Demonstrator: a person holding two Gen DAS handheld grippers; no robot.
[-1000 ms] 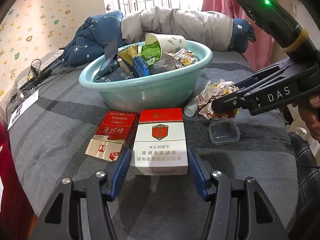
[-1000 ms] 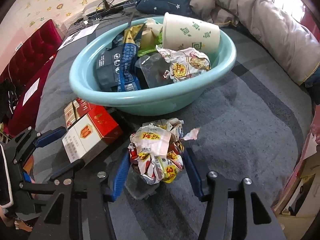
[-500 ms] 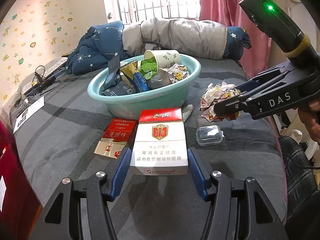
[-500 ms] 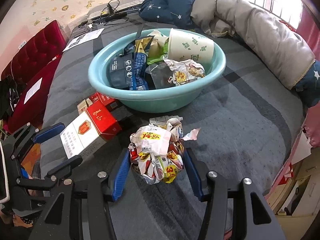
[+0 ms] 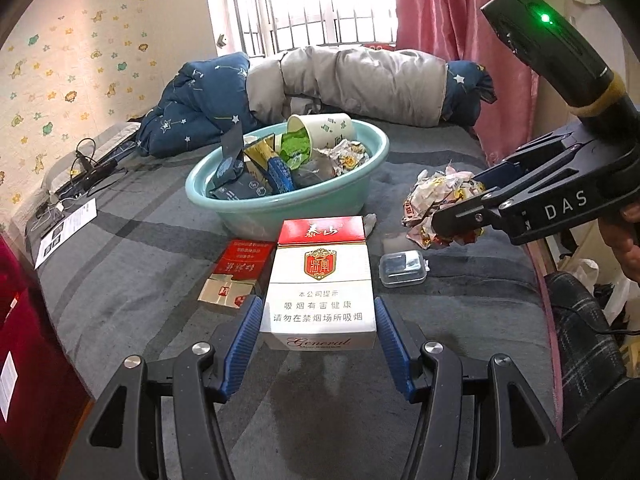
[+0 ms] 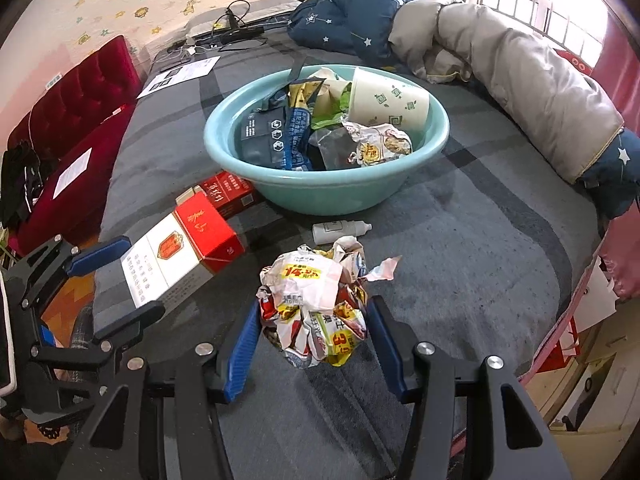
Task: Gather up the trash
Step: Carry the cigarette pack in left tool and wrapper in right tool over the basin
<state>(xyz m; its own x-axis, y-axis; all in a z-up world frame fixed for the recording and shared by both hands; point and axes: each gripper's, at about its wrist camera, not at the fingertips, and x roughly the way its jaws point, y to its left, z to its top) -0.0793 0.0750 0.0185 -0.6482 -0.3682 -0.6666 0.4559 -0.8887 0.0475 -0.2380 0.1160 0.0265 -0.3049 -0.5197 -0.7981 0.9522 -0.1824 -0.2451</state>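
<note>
Both grippers loaded, raised above the grey striped bed cover point(image 6: 460, 248).

Left gripper point(image 5: 318, 332) clamped on red-and-white cardboard cigarette pack point(image 5: 320, 280); right gripper point(image 6: 314, 332) clamped on crumpled printed plastic wrapper ball point(image 6: 316, 300). Beyond both, round teal plastic basin point(image 6: 332, 196) holding trash.

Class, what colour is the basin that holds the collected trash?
The basin is light teal, a pale blue-green; it shows best in the right wrist view.

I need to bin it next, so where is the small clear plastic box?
In the left wrist view the clear plastic box lies on the grey bedspread, right of the held cigarette pack and below the crumpled wrapper.
</note>
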